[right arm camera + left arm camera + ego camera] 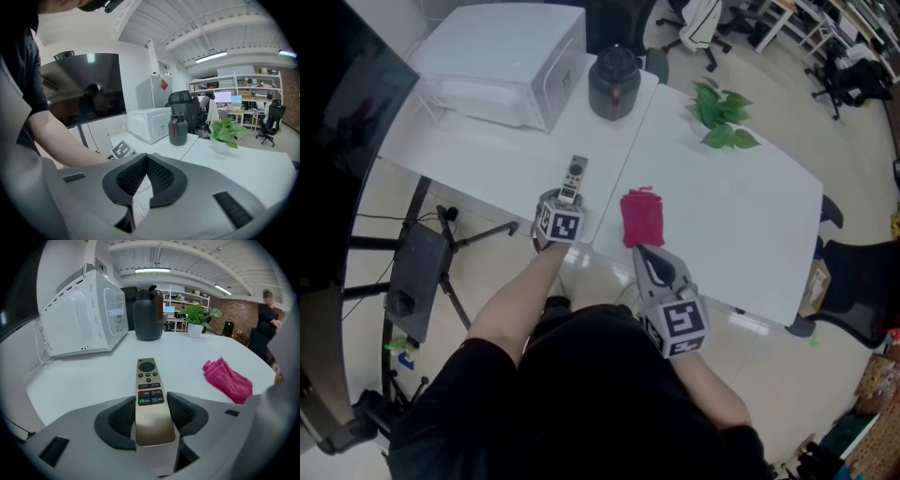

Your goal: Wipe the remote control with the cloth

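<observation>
left fingers (119, 420) clamp the remote (149, 394); the cloth (228, 379) lies untouched ahead of the closed right fingers (161, 176), so wiping is not yet begun.

White table (722, 206) carries a microwave (502, 61), dark jug (614, 82), potted plant (722, 117), remote control (574, 176) and pink cloth (642, 217)
</observation>
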A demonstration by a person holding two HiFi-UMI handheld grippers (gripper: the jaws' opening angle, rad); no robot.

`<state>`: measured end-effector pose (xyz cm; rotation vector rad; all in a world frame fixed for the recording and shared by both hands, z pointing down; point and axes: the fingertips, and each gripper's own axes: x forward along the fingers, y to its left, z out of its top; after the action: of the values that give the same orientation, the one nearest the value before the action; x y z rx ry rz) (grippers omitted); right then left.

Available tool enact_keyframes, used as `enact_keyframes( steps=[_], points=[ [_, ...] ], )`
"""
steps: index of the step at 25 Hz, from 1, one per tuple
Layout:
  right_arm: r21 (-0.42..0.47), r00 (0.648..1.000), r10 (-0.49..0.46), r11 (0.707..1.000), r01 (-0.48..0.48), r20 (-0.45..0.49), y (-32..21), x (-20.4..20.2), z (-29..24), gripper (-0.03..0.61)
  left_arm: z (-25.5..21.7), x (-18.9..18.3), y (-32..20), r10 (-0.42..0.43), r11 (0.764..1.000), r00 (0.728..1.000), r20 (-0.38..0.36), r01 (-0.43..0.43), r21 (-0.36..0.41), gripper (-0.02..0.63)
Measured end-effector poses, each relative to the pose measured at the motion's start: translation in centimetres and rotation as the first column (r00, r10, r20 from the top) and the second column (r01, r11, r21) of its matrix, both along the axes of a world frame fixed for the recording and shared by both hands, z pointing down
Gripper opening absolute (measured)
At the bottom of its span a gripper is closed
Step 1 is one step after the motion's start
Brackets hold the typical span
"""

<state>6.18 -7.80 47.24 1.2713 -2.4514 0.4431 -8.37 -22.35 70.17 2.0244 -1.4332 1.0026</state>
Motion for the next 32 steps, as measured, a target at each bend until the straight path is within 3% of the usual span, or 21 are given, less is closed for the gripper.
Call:
enact_keyframes(
  steps=[6,12,22,32],
  points=[
    [-0.006,1.000,0.013,1.000,-0.013,0.000,0.3,0.4,0.0,0.008,-1.4,-0.6,0.0,-0.001,0.998,1.000,-0.019,0.002,0.055,0.210],
    [-0.001,1.000,0.029,1.000,-0.029,0.009,0.4,0.7,-0.2,0.008,-6.7,0.4,1.1,0.060,0.987,0.992,-0.108,-0.042,0.156,0.210],
    [0.003,0.997,0.072,0.997,-0.072,0.008,0.0,1.5,0.3,0.008,-19.9,2.8,6.2,0.228,0.925,0.948,-0.222,-0.140,0.355,0.210],
    [0.005,0.995,0.095,0.995,-0.095,-0.020,-1.1,2.3,2.2,0.008,-26.5,4.0,10.1,0.319,0.863,0.921,-0.225,-0.184,0.470,0.210]
  ],
)
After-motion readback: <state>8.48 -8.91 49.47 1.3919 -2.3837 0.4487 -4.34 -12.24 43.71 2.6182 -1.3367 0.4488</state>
